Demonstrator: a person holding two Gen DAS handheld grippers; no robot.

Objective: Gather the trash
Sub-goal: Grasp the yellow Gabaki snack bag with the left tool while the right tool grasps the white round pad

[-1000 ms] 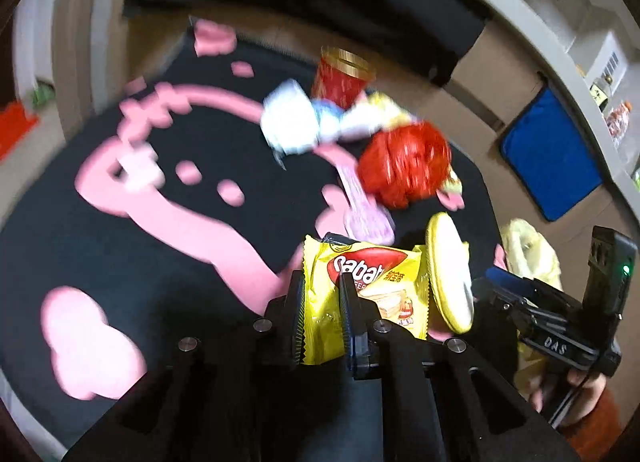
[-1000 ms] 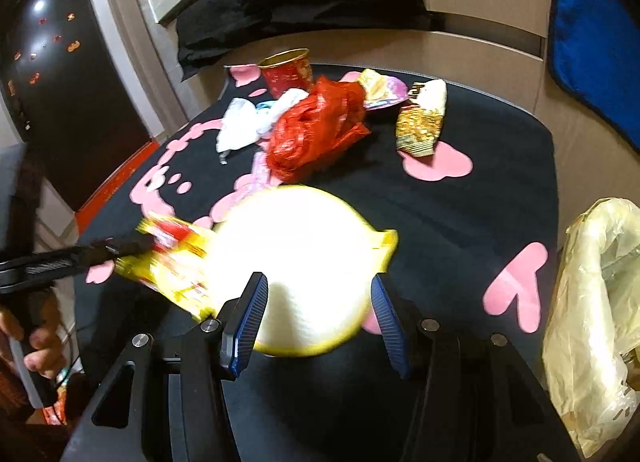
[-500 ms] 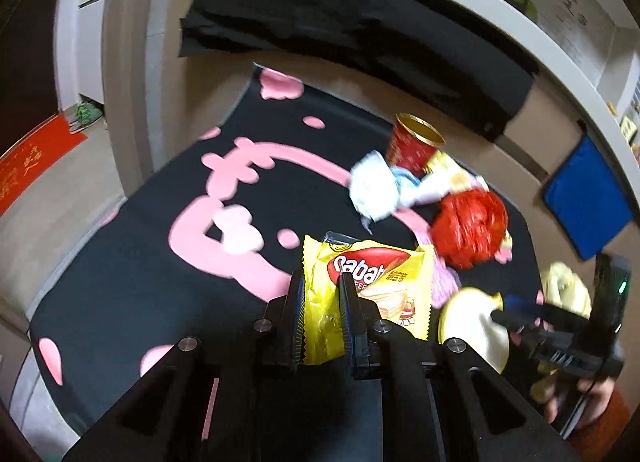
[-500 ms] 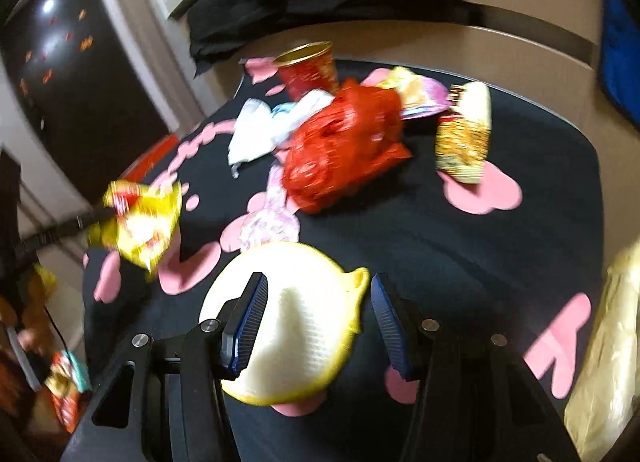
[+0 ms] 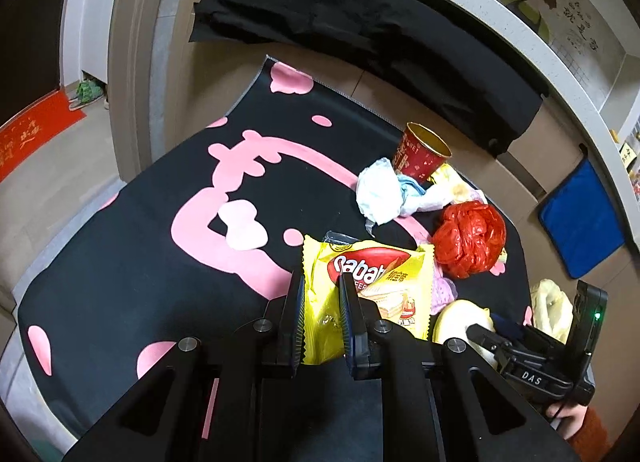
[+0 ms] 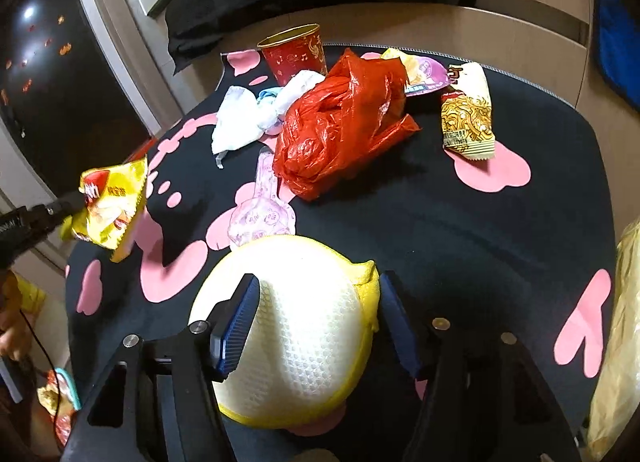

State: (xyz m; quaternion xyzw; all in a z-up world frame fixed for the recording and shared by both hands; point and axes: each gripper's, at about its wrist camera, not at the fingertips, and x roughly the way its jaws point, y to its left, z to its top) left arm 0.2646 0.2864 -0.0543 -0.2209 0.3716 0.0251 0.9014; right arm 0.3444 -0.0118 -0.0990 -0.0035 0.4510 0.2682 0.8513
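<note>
My left gripper is shut on a yellow wafer wrapper and holds it above the black mat with pink shapes. The right wrist view shows that wrapper hanging at the left. A round white pad with a yellow rim lies on the mat between the fingers of my right gripper. Its jaws are opening, and the right finger stands clear of the pad's rim. Further back lie a crumpled red plastic bag, a red paper cup, white tissue and a gold noodle wrapper.
A clear pink wrapper lies just beyond the pad, and a purple wrapper sits behind the red bag. A pale yellow plastic bag hangs off the mat's right edge. Black cloth drapes over the ledge behind. A blue cushion is at the far right.
My left gripper has pulled back to the left with the wrapper. The right gripper has come down with the round pad to the mat, and its jaws now stand wider.
</note>
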